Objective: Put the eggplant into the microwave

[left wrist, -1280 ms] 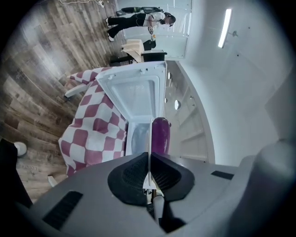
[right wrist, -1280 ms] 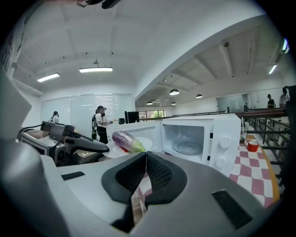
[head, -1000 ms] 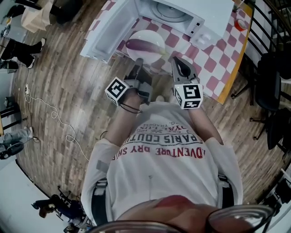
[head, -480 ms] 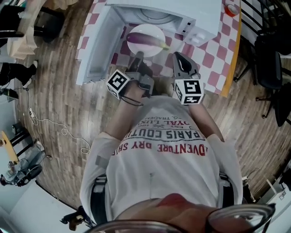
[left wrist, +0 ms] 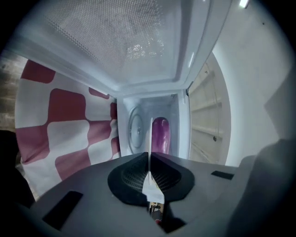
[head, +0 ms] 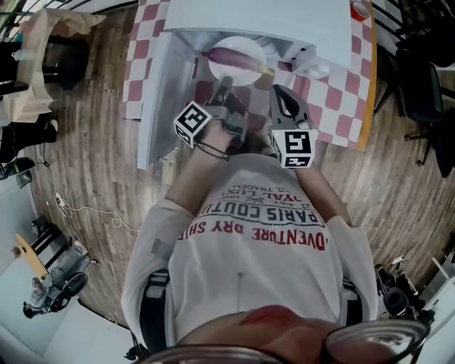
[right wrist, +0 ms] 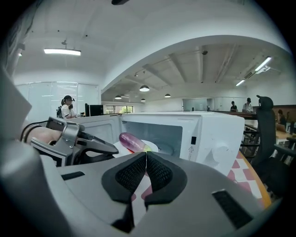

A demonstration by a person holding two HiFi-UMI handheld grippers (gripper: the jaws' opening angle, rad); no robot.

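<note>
A purple eggplant lies on a white plate at the mouth of the open white microwave. My left gripper is shut on the plate's near rim. In the left gripper view the plate shows edge-on between the jaws. Behind it are the eggplant and the glass turntable in the cavity. My right gripper hovers to the plate's right, shut on nothing. From the right gripper view I see the eggplant and the left gripper.
The microwave door hangs open at the left, over the red-and-white checked tablecloth. A small container stands at the table's far right corner. Black chairs flank the right side. A cable lies on the wooden floor.
The left gripper has carried the plate with the eggplant forward, up to the microwave's opening. The right gripper moved forward alongside it, still shut.
</note>
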